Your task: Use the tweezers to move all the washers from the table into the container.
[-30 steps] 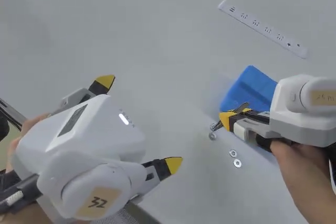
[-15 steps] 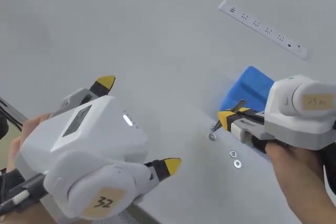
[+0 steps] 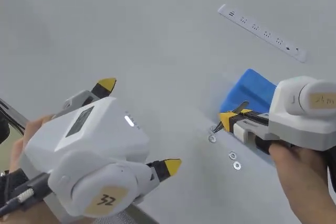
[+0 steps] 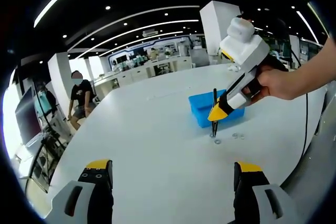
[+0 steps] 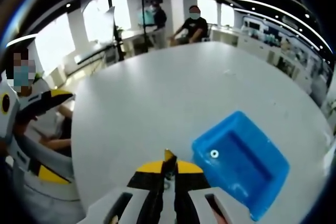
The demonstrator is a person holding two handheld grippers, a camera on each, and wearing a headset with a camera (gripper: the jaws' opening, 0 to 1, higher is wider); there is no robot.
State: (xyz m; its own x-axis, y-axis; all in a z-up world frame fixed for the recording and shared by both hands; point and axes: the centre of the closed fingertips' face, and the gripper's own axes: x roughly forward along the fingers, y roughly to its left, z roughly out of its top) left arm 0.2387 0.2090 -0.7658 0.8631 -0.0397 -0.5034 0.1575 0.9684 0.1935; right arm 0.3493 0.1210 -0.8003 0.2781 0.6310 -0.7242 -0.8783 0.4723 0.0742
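Note:
My right gripper (image 3: 228, 120) is shut on a pair of metal tweezers (image 3: 216, 127), whose tips point down at the table beside the blue container (image 3: 251, 92). A washer (image 3: 212, 138) lies just below the tips; I cannot tell whether the tips hold anything. Two more washers (image 3: 232, 155) lie close together nearer me. In the right gripper view, the container (image 5: 247, 171) holds one washer (image 5: 214, 153), and the tweezers (image 5: 168, 157) stick out between the shut jaws. My left gripper (image 3: 138, 124) hovers open at the lower left, holding nothing, well apart from the washers.
A white power strip (image 3: 261, 31) lies at the far right of the grey table (image 3: 157, 35). In the left gripper view, the right gripper (image 4: 219, 109) and the hand holding it stand over the blue container (image 4: 202, 109). People sit at the table's far side (image 5: 191, 22).

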